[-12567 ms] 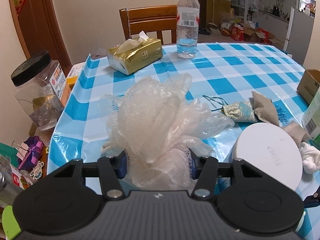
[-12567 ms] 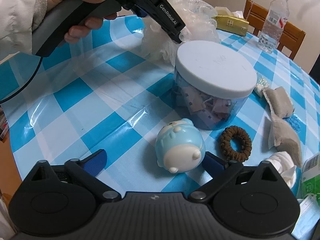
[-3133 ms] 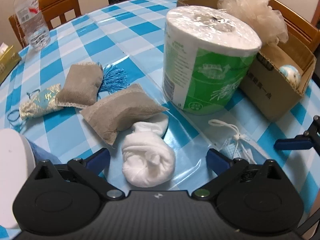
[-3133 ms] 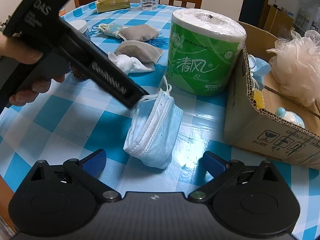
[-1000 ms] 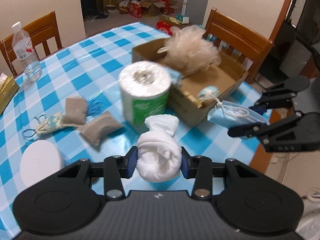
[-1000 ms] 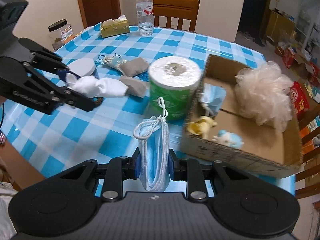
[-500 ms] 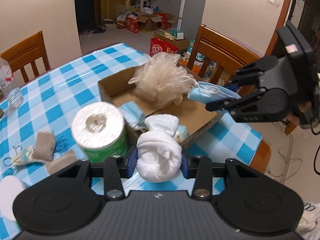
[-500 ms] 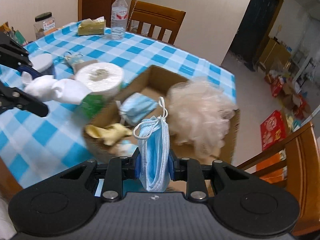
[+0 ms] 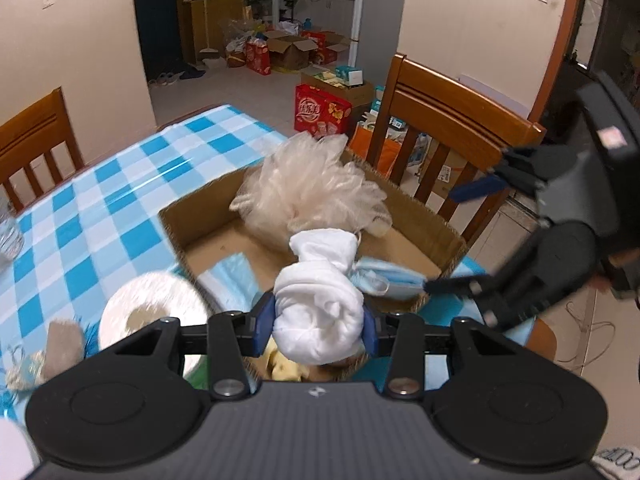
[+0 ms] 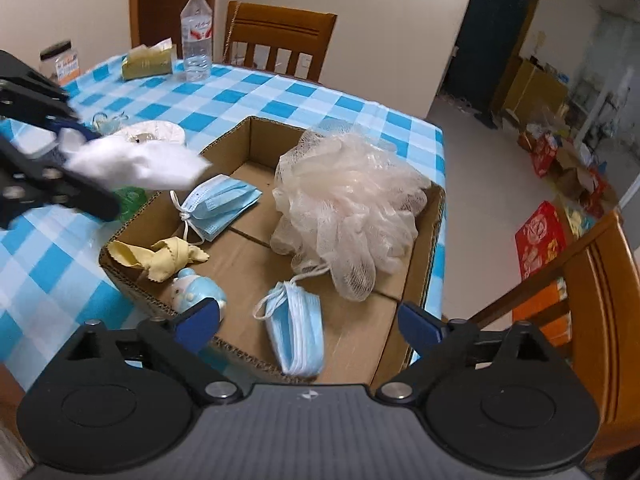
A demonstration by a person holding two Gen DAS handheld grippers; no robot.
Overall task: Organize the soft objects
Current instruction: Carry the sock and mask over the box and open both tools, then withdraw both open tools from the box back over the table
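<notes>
Above open brown cardboard box [image 10: 430, 216], bundled white cloth [image 9: 320, 304] clamped by left gripper [image 9: 318, 324]. Right gripper [image 10: 308, 322] spread wide, nothing held. Folded blue face mask [image 10: 298, 334] seen lying on box floor beside beige mesh bath pouf [image 10: 348, 200].

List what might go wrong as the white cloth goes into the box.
1. The left tool holds the white cloth bundle near the cardboard box rim; released there, it may land outside.
2. The two tools are close over the box; the open right tool could get bumped.
3. The mesh bath pouf crowds the far side.
</notes>
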